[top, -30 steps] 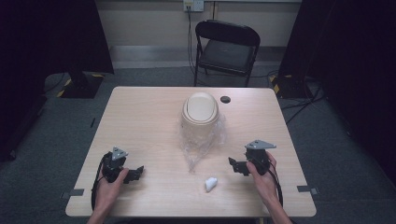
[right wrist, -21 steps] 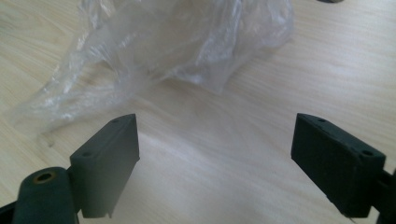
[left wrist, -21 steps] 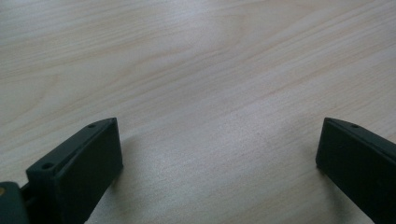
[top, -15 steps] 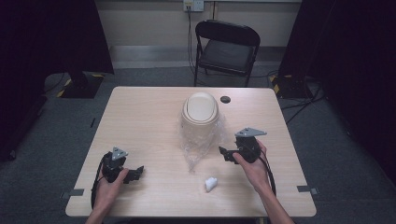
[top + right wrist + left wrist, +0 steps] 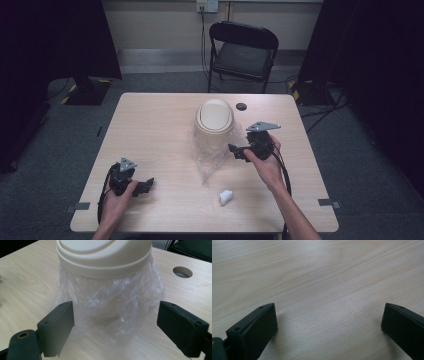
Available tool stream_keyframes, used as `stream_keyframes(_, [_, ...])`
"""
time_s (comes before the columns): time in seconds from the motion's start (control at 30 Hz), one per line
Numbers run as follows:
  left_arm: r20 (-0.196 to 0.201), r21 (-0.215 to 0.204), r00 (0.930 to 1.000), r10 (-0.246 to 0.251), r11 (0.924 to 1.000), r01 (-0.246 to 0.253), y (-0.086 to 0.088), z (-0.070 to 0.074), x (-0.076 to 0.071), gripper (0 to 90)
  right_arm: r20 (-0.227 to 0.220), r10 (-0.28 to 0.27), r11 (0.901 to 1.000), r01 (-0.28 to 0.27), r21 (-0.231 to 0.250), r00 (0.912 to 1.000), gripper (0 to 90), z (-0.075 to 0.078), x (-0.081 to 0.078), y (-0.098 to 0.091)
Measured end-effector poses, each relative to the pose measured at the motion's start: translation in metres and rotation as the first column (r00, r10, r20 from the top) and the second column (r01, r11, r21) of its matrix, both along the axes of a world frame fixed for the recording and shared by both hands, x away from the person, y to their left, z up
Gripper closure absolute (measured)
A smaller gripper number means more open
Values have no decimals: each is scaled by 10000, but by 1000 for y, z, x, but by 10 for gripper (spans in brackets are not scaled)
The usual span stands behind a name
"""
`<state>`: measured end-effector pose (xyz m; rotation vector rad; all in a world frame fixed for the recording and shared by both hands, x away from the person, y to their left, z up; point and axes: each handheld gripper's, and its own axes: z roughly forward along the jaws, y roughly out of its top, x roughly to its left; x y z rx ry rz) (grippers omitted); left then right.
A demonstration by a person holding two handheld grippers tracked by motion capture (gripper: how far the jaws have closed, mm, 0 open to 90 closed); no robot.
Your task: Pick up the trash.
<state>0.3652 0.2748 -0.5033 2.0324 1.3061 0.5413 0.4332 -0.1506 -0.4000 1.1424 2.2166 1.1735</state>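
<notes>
The light wood-grain counter (image 5: 155, 130) carries everything I can account for. Beyond its 12 o'clock edge stands a black folding chair (image 5: 243, 47) on the grey carpet.

Near the counter's centre, slightly toward 12 o'clock, sits a cream plastic bin with a domed swing lid (image 5: 214, 120). A crumpled clear plastic liner bag (image 5: 207, 157) spills from under the lid rim and trails across the counter toward 6 o'clock. In my right gripper view the bin (image 5: 103, 257) stands upright, with the liner (image 5: 110, 307) hanging loose around its body and bunched at the base.

My right gripper (image 5: 239, 151) is held at 3 o'clock of the bin, just beside the liner, pointing toward it. Its jaws stand wide apart with nothing between them; in the right gripper view (image 5: 115, 327) the liner lies ahead of the jaws, and I cannot tell whether either jaw touches it.

My left gripper (image 5: 144, 186) rests near the counter's 7 o'clock corner, well apart from the bin. Its jaws are likewise spread and empty, with bare wood between them in the left gripper view (image 5: 329, 322).

A small white crumpled wad (image 5: 226, 197) lies at 6 o'clock of the bin, beyond the liner's tip. A small round dark cable hole (image 5: 241, 106) sits at 1 o'clock of the bin.
</notes>
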Motion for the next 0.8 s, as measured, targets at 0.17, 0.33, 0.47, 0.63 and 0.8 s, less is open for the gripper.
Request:
stream_keyframes(0.17, [2,-2,10000,0,10000,0,0,0,0,0,113,146,9999,-145,-42,9998,138,12,8,7])
stream_keyframes(0.33, [2,-1,10000,2,10000,-2,0,0,0,0,167,174,9998,-176,91,9997,145,20,17,15])
stream_keyframes(0.47, [3,-3,10000,3,10000,-3,0,0,0,0,122,169,9996,-172,226,9998,142,25,27,18])
stream_keyframes(0.63, [8,-6,10000,6,10000,-6,0,0,0,0,-27,191,9988,-190,455,9998,142,29,39,23])
stream_keyframes(0.8, [6,1,10000,6,10000,-6,0,0,0,0,19,113,9980,-114,620,9999,142,37,49,28])
